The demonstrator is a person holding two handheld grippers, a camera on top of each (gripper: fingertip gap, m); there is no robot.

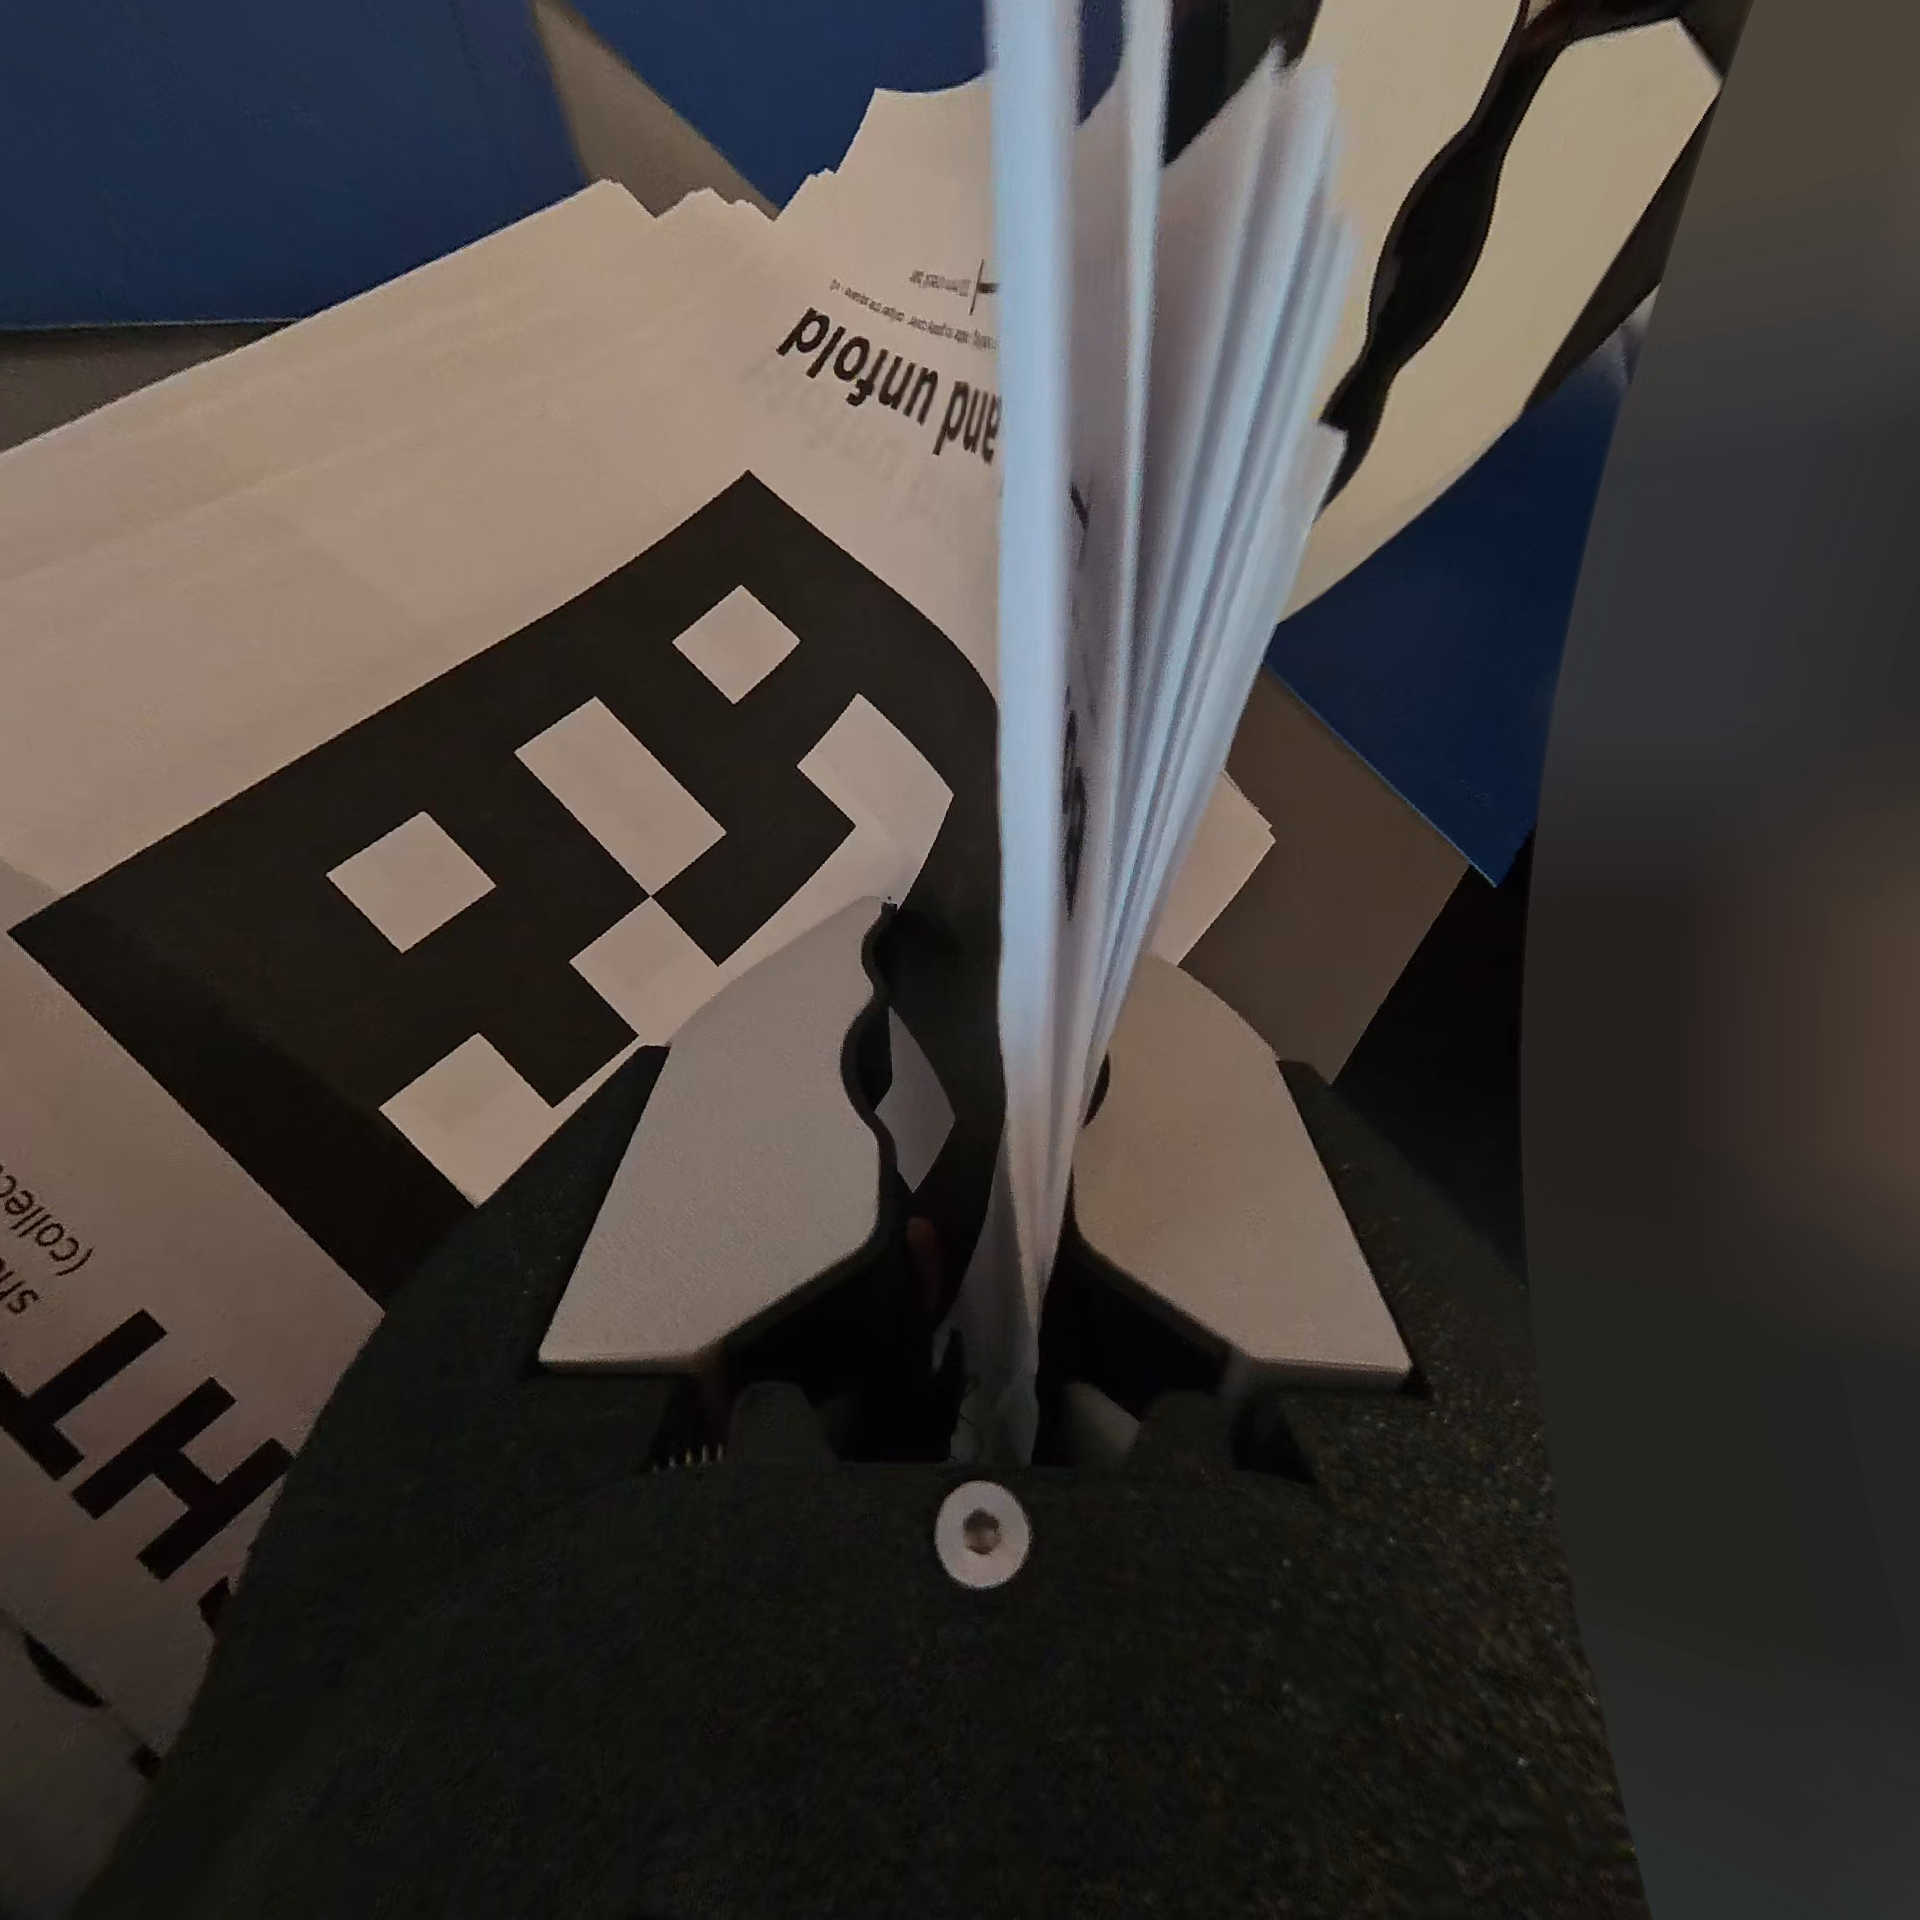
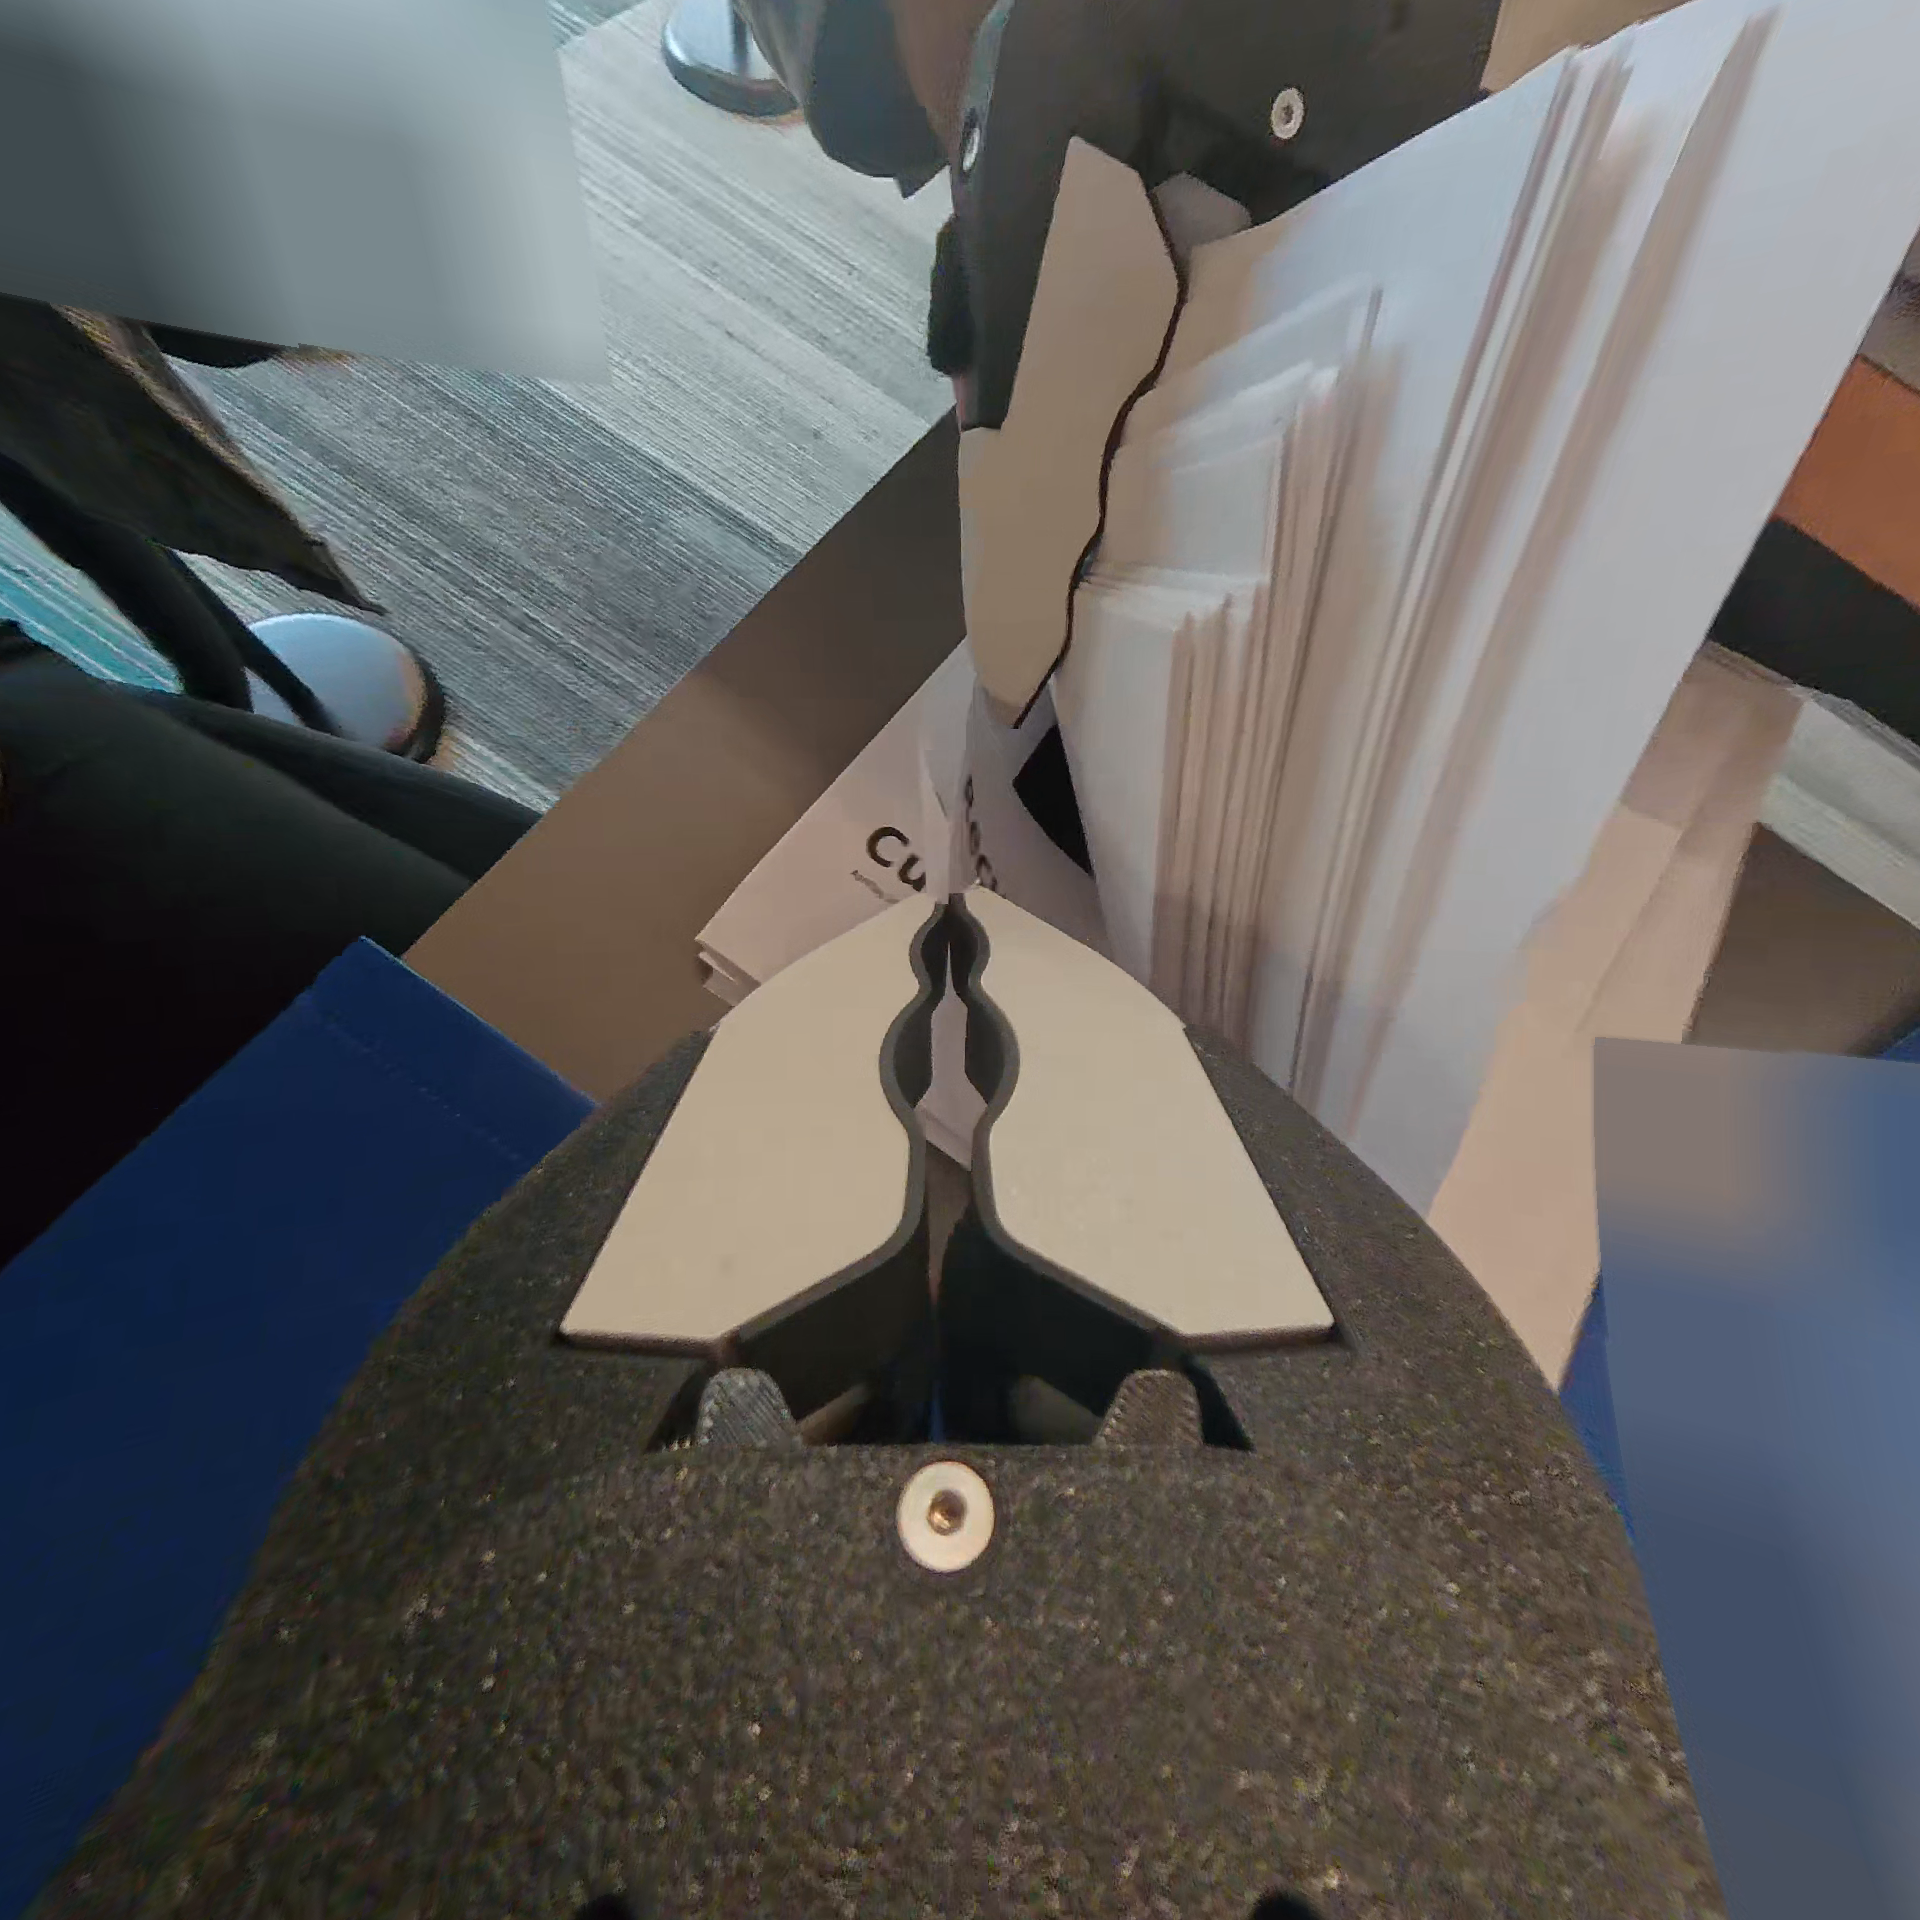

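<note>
Left gripper (image 1: pixel 1023 1039) clamps an upright sheaf (image 1: pixel 1132 623) of sheets. Right gripper (image 2: pixel 951 925), nearly closed, pinches one sheet (image 2: pixel 961 821) near the desk (image 2: pixel 665 831) edge; floor (image 2: pixel 540 499) beyond.

You see black lettering on flat top sheet (image 1: pixel 623 436), 10 o'clock, above square black-white marker pattern (image 1: pixel 260 935); more lettering on curled sheet (image 2: pixel 979 821), 12 o'clock.

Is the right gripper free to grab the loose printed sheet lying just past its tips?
Probably not yet. The right gripper is shut on a sheet edge, so its jaws are occupied. The printed sheet lies close ahead on the table, unobstructed otherwise.
</note>
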